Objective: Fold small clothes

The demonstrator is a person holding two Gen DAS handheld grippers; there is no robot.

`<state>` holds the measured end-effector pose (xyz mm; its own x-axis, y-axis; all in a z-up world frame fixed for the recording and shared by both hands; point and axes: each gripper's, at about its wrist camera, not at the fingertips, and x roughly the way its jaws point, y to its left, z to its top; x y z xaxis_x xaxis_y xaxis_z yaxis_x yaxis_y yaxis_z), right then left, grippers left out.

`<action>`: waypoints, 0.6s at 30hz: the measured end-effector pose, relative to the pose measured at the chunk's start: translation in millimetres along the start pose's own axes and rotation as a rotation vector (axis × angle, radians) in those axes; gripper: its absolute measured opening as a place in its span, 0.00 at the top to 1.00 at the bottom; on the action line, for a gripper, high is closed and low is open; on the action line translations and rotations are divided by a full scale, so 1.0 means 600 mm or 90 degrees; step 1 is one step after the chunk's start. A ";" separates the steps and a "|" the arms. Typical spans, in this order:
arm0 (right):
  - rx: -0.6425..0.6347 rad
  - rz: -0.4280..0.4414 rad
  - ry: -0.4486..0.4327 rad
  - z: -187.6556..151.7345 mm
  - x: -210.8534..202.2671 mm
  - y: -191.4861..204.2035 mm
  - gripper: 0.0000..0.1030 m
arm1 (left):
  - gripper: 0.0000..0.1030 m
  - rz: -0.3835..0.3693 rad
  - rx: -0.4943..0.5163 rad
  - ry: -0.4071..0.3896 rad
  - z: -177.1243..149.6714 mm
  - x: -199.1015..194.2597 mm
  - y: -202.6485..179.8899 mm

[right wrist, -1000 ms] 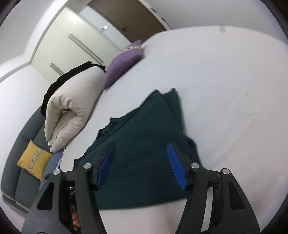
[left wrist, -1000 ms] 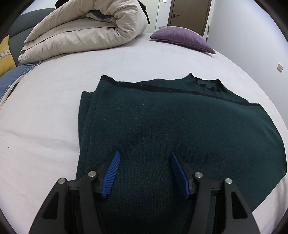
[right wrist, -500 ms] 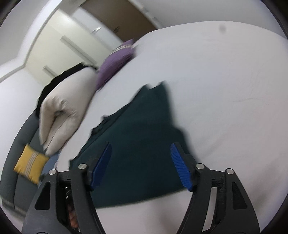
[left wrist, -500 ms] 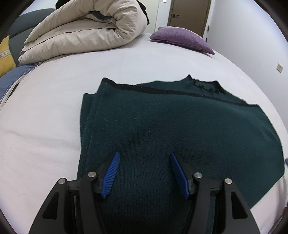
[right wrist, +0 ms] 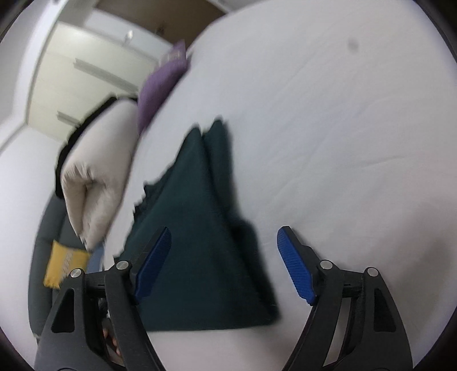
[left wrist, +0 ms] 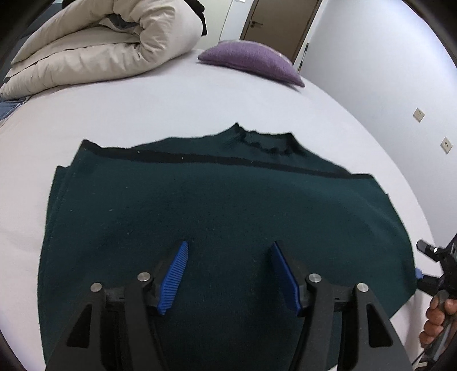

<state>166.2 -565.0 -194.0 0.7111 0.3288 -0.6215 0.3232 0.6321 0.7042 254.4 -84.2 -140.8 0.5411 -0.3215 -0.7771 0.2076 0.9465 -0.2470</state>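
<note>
A: What filled the two wrist views?

B: A white-sheeted bed (left wrist: pixel 148 108), the largest thing in sight, ran from edge to edge under both cameras. On its far side lay a rolled cream duvet (left wrist: pixel 108 42), and near it, toward the brown door (left wrist: pixel 280 22), a purple cushion (left wrist: pixel 251 61).

A: And the garment?

B: A dark green knit sweater (left wrist: pixel 222 205) lay flat on the sheet, folded over itself, its collar (left wrist: pixel 265 139) pointing away from the left camera and a darker band crossing below the collar. Doubled layers showed along its left edge. The right wrist view, blurred, caught the same sweater (right wrist: pixel 194 228) from the side, as a long wedge on the sheet.

A: Where were the tools?

B: The left gripper (left wrist: pixel 228 274) hung over the near part of the sweater, blue ribbed pads (left wrist: pixel 174 275) spread wide apart with nothing between them. Whether the pads touched the knit could not be told. The right gripper (right wrist: pixel 224 262) was likewise spread wide and held nothing; its left pad sat over the sweater, its right pad over bare sheet. In the left view that right gripper (left wrist: pixel 437 271) showed at the sweater's right edge, with the person's fingers (left wrist: pixel 437 322) around its handle.

A: Anything smaller?

B: A yellow cushion (right wrist: pixel 64 265) on a grey sofa (right wrist: pixel 42 242) beside the bed, pale wardrobe doors (right wrist: pixel 85 71) beyond, and two wall sockets (left wrist: pixel 418 114) on the white wall.
</note>
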 end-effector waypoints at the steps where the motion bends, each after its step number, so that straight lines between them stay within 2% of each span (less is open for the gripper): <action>1: -0.004 -0.001 0.013 0.003 0.016 0.014 0.29 | 0.39 -0.002 -0.005 0.002 0.001 0.004 0.004; 5: 0.018 0.026 0.050 0.017 0.055 0.029 0.36 | 0.39 -0.023 -0.027 0.011 0.003 0.014 0.022; 7: 0.036 0.036 0.060 0.025 0.070 0.028 0.45 | 0.39 -0.011 -0.010 0.012 0.000 0.017 0.017; 10: 0.057 0.055 0.084 0.031 0.099 0.031 0.70 | 0.38 -0.006 -0.006 0.007 -0.003 0.021 0.017; 11: 0.056 0.052 0.092 0.030 0.109 0.034 0.82 | 0.38 -0.008 -0.008 0.006 -0.004 0.021 0.019; 13: 0.044 0.037 0.093 0.024 0.127 0.045 0.85 | 0.38 -0.013 -0.008 0.004 -0.005 0.021 0.021; 18: -0.012 -0.026 0.040 0.009 0.125 0.095 0.88 | 0.38 -0.043 -0.024 0.010 -0.002 0.018 0.036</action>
<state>241.3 -507.9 -198.9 0.6564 0.3453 -0.6708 0.3396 0.6587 0.6714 263.7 -67.0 -155.5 0.5137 -0.3843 -0.7671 0.2119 0.9232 -0.3206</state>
